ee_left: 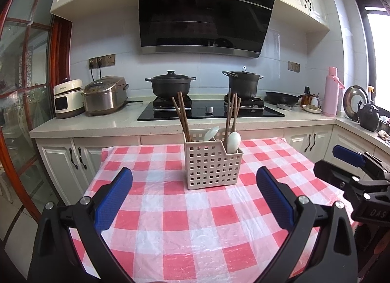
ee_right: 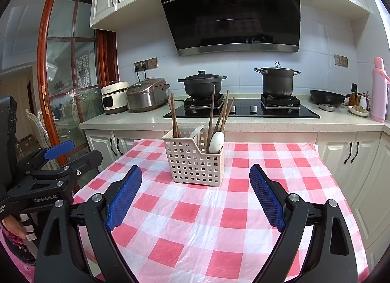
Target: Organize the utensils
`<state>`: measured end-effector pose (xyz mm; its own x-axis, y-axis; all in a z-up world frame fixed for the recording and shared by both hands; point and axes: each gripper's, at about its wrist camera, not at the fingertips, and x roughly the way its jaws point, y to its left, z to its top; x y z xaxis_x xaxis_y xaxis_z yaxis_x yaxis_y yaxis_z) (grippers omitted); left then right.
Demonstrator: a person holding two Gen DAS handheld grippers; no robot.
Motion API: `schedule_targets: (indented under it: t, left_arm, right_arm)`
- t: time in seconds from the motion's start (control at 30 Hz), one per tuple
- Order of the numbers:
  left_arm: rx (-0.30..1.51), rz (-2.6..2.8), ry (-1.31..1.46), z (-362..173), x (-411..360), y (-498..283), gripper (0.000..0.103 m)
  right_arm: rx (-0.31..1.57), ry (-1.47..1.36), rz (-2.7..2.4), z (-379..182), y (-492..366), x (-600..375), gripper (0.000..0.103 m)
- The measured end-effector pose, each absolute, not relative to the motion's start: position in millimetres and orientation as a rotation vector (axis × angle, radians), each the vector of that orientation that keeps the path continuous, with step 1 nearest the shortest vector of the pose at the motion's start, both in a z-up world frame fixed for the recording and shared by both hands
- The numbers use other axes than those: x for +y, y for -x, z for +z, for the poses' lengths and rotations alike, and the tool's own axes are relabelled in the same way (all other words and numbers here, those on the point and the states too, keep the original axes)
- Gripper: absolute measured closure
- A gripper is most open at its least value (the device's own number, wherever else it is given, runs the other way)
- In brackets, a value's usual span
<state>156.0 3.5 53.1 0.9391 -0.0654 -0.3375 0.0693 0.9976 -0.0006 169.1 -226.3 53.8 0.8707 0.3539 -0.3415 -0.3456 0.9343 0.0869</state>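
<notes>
A beige perforated utensil basket [ee_left: 212,167] [ee_right: 195,161] stands on the red-and-white checked tablecloth [ee_left: 185,222] [ee_right: 195,222]. It holds brown chopsticks [ee_left: 182,117] [ee_right: 175,117] on its left side, and more chopsticks [ee_left: 231,112] [ee_right: 221,115] with a white spoon [ee_left: 233,141] [ee_right: 216,142] on its right. Another white spoon [ee_left: 210,133] [ee_right: 197,130] leans in the middle. My left gripper [ee_left: 193,180] is open and empty, in front of the basket. My right gripper [ee_right: 195,178] is open and empty, also in front of it.
Behind the table runs a counter [ee_left: 117,122] with a hob, two black pots [ee_left: 170,84] [ee_left: 245,83], a rice cooker [ee_left: 104,98] and a pink flask [ee_left: 331,91]. White cabinet doors [ee_right: 351,151] stand beyond the table. The right gripper's body [ee_left: 353,175] shows at the right edge of the left wrist view.
</notes>
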Motion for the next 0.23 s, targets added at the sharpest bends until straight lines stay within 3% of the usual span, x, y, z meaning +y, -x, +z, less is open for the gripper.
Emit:
schedule_targets:
  t: [0.23]
  left_arm:
    - [0.346,-0.066,-0.009,54.2,4.1,-155.9,0.005]
  right_arm:
    - [0.363,-0.024,0.366,55.7,-169.8,-227.9,0.018]
